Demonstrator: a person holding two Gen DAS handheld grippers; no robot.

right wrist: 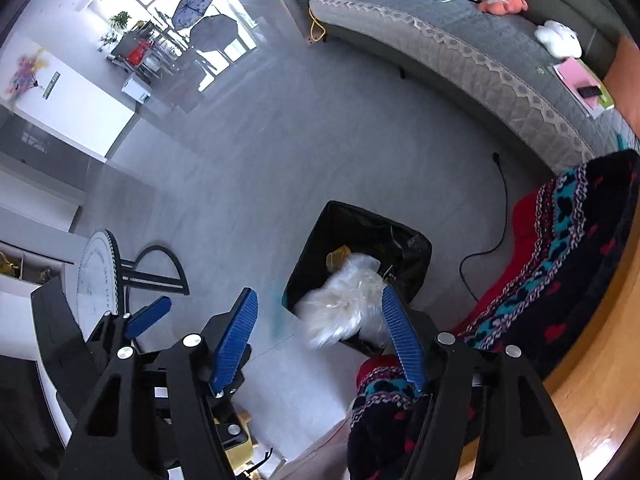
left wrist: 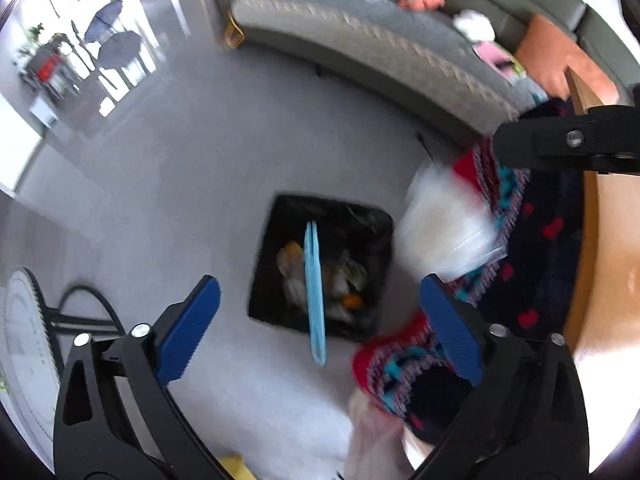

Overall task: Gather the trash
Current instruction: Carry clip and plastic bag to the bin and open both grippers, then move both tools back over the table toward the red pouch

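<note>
**Both claws open over the bin as the trash drops**

Nearest the lens, the left claw (left wrist: 320, 320) stands with its blue pads spread as wide as they go and nothing touching either one. Between them, seen edge-on, a thin light-blue plastic piece (left wrist: 315, 292) hangs in the air over the bin, free of the pads. It looks flat, stiff and very light; if it had to be picked up again, a pinch across its thin faces near the middle would hold it best, since its smooth surface could slip at an end.

The right claw (right wrist: 320, 332) is also parted, and the crumpled clear plastic bag (right wrist: 344, 304) lies between its pads without either pressing on it, blurred, over the near rim of the bin. The bag is soft, nearly weightless and slippery; it would collapse under any squeeze, so a bunched fold is the place to take it.

Just beyond sits the black-lined trash bin (right wrist: 412, 240) on the grey floor (right wrist: 260, 152), already holding wrappers and scraps, something orange among them. A person's patterned sleeve (right wrist: 560, 248) runs along the right edge, over the wooden desk (left wrist: 608, 248). A black cable (right wrist: 500, 208) trails across the floor beside the bin, and a fan (right wrist: 100, 276) stands to the left. Farthest off, a grey sofa (right wrist: 460, 52) carries toys and papers.
</note>
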